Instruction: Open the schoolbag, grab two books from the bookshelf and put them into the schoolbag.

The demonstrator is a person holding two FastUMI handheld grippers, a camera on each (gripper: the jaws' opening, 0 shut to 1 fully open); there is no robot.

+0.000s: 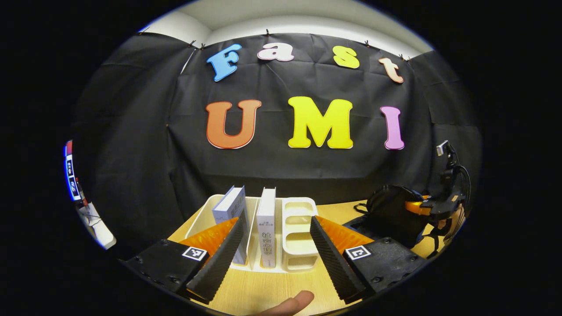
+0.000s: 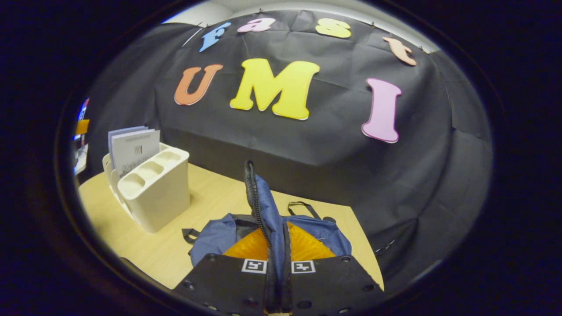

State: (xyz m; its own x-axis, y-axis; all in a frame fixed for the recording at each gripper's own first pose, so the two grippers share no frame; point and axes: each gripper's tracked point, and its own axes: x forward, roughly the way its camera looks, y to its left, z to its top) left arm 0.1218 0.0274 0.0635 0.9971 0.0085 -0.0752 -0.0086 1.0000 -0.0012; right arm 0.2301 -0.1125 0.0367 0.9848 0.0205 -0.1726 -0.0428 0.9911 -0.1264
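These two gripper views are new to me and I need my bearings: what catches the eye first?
In the right gripper view, the right gripper pinches a flap of the blue schoolbag, lifted off the wooden table. In the left gripper view, the open left gripper faces two upright books in the white bookshelf.

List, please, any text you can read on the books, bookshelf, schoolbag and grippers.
Leaning book spine: print, too blurred to read.
Upright book spine: characters, too small to read.
Bookshelf, schoolbag: none.
Left gripper, right gripper: square coded markers, no words.
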